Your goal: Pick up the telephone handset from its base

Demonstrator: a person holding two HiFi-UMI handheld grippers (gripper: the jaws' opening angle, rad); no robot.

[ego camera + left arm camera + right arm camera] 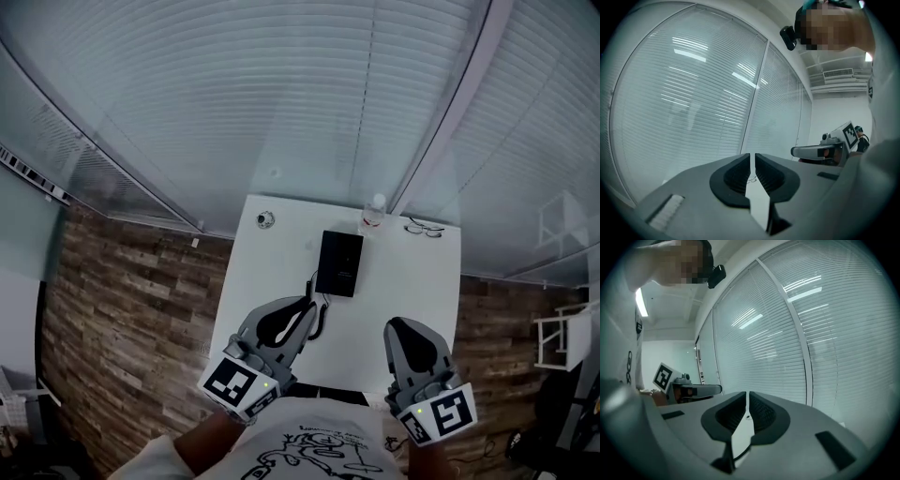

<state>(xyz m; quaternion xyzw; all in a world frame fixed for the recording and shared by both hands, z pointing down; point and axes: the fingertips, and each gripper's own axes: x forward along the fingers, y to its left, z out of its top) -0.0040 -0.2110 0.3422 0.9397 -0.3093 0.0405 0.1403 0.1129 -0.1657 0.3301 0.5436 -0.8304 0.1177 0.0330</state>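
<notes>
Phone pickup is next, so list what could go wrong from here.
1. The left gripper and right gripper both have their jaws together. Whichever reaches for the telephone must open first or it may just shove it.
2. The cord lies by the left gripper and could snag.
3. The water bottle stands just behind the telephone and could tip.

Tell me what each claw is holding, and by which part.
Nothing is held. The left claw and right claw are both shut and empty; the telephone lies untouched on the table.
</notes>
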